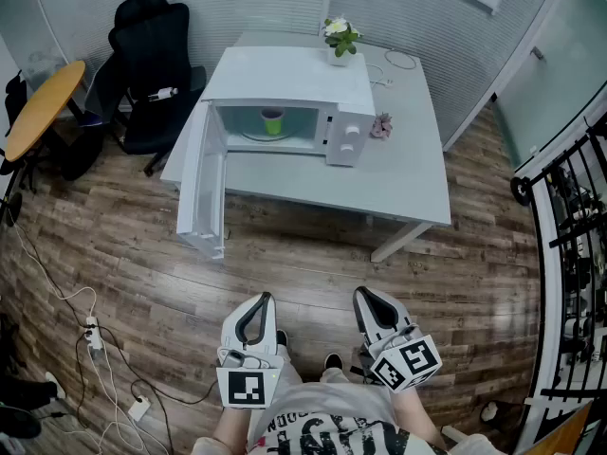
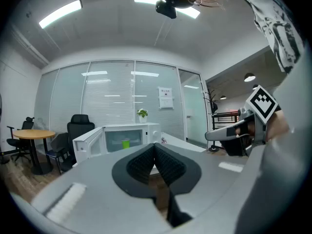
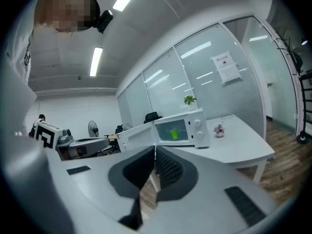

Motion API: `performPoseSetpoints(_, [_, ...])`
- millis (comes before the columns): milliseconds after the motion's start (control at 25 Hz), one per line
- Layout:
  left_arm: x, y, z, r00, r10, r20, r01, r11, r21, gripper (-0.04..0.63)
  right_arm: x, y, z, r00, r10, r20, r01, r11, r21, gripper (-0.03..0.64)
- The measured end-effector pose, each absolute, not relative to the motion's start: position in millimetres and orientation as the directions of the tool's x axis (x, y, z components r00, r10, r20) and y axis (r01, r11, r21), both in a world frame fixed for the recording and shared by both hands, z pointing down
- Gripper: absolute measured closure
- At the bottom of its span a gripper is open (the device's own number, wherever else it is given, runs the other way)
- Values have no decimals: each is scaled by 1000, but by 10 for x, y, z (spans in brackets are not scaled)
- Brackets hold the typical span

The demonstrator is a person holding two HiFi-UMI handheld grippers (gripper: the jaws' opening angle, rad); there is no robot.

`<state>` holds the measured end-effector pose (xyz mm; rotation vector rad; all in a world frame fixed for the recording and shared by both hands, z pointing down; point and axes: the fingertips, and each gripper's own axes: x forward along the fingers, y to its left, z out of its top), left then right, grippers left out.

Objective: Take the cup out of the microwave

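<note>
A white microwave stands on a white table with its door swung wide open to the left. Inside it, on the turntable, sits a small green cup, also visible in the left gripper view and the right gripper view. Both grippers are held close to the person's body, far from the table. My left gripper is shut and empty, its pads meeting at the tips. My right gripper is shut too, with nothing in it.
A potted plant stands on the microwave's top at the back. Black office chairs and a round wooden table are to the left. Cables and a power strip lie on the wood floor. A black rack fills the right side.
</note>
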<state>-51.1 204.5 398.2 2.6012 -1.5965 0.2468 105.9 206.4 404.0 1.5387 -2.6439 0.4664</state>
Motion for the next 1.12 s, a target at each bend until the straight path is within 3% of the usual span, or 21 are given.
performPoseSetpoints(400, [352,2938,3837,379,-925,6,-925,-379,33,583,1885,2849,3855,-542,-832,120,-835,516,-192,596])
performPoseSetpoints(680, [606,3246,3807,418,-908,33,-907,-419,-29,583,1879,3151,3837,-564,-821,95,-822,545,-165,595])
performPoseSetpoints(1120, [729,3427,3803,418,-908,29,-908,-418,0,581,1959,3359,3808,-570,-821,44,-805,547,-229,595])
